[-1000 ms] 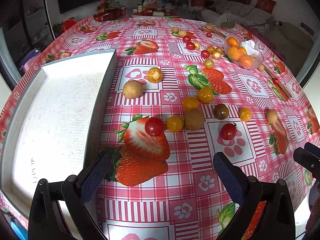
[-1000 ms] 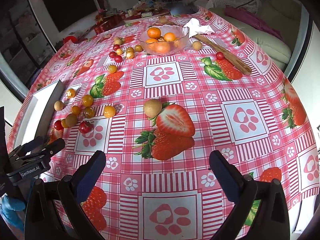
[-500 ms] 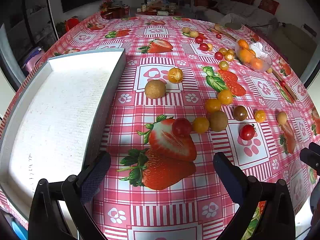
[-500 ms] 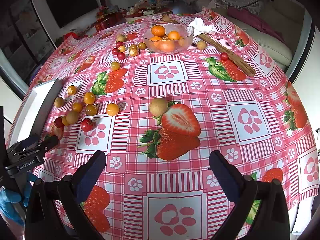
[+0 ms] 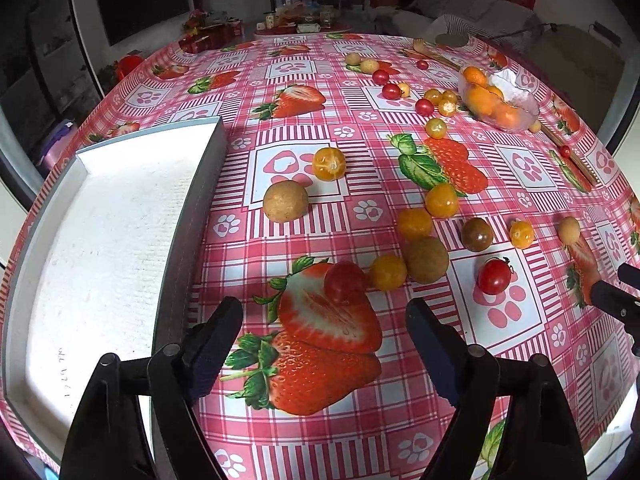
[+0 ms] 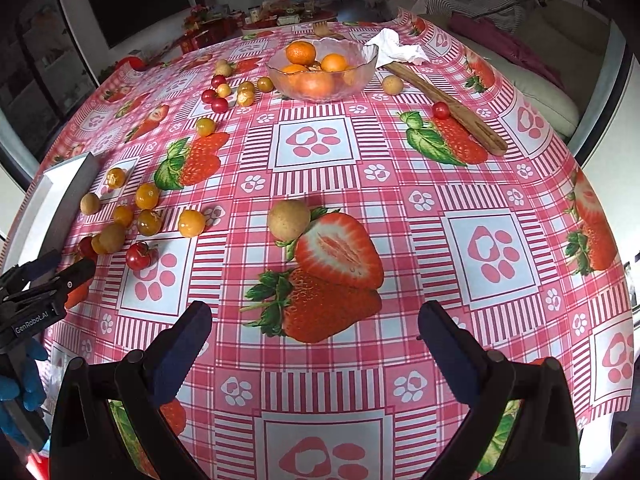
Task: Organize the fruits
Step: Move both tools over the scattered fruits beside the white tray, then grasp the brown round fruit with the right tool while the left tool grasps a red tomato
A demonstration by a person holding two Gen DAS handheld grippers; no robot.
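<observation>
Small fruits lie loose on the strawberry-print tablecloth: a red cherry tomato (image 5: 344, 282), yellow and orange ones, brown longans (image 5: 285, 201) and a second red tomato (image 5: 495, 276). A white tray (image 5: 188, 220) with a grey wall lies empty at the left. My left gripper (image 5: 322, 320) hovers just short of the first red tomato. Its jaws are closing, with only the printed cloth between them. My right gripper (image 6: 316, 316) stands open over a printed strawberry, a longan (image 6: 289, 220) lying ahead of it. The left gripper (image 6: 52, 276) also shows at that view's left edge.
A glass bowl (image 6: 322, 68) of oranges stands at the far side, with a wooden board (image 6: 460, 116) and a crumpled white cloth (image 6: 396, 50) beside it. More cherry tomatoes (image 6: 218, 94) are scattered left of the bowl. A blue-gloved hand (image 6: 20, 384) holds the left gripper.
The left gripper's jaws have narrowed a little. The left view has swung slightly, so the fruit cluster sits more centred ahead of the fingers. The right view is almost unchanged.
</observation>
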